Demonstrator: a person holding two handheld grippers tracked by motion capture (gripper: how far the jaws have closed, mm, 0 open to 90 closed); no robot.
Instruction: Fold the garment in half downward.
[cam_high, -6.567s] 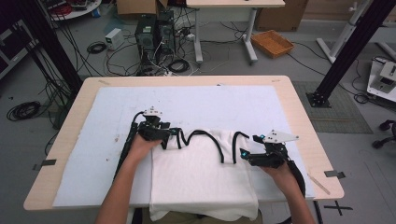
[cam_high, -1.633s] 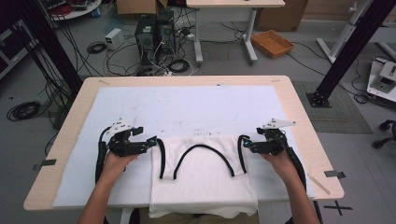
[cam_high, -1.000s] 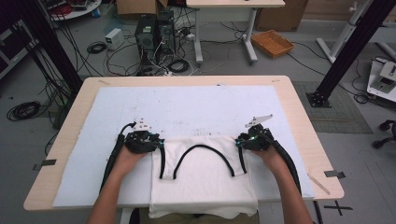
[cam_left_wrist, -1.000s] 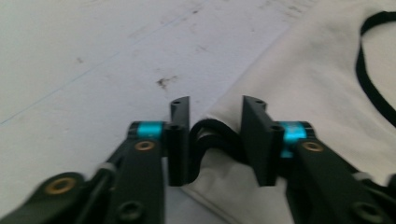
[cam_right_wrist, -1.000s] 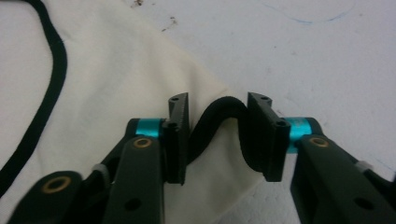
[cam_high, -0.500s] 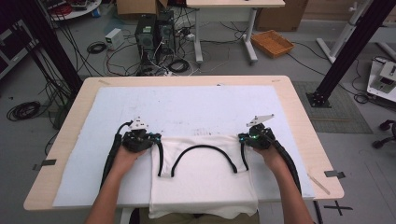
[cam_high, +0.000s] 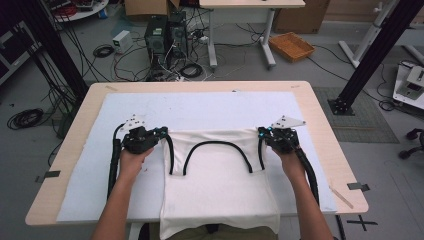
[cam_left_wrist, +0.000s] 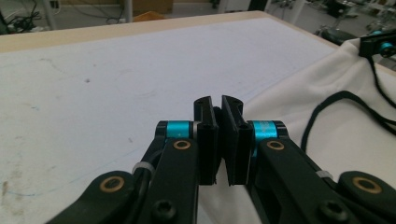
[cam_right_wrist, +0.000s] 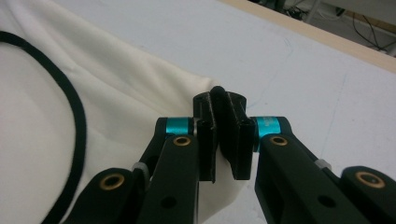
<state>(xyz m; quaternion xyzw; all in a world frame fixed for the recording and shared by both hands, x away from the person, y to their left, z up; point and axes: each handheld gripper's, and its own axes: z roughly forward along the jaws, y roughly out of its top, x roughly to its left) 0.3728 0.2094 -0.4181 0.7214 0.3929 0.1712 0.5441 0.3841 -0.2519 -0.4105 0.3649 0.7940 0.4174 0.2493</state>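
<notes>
**Both grippers clamp the top's shoulders**

A white tank top (cam_high: 220, 185) with black trim (cam_high: 216, 146) lies flat near the middle of the table (cam_high: 320, 115), its hem hanging over the near edge toward the person, its shoulder straps pointing to the far side. The left gripper (cam_high: 161, 134) sits at the top's left shoulder corner, the right gripper (cam_high: 262, 135) at the right one. A second ago both pairs of jaws stood partly apart over those corners; they have just been closing, and now they are pressed together on the fabric. In the left gripper view (cam_left_wrist: 218, 112) the jaws meet with the black strap edge pinched between them; in the right gripper view (cam_right_wrist: 219, 105) they nip the strap edge at the white corner likewise. The garment has not shifted on the white mat (cam_high: 90, 165) since the hands came in from the sides. With both shoulders now held, the top looks ready to be lifted or folded toward the near edge; a slack or uneven pinch could let one corner slip free. Cables and computer boxes (cam_high: 165, 35) clutter the floor beyond the far edge.
</notes>
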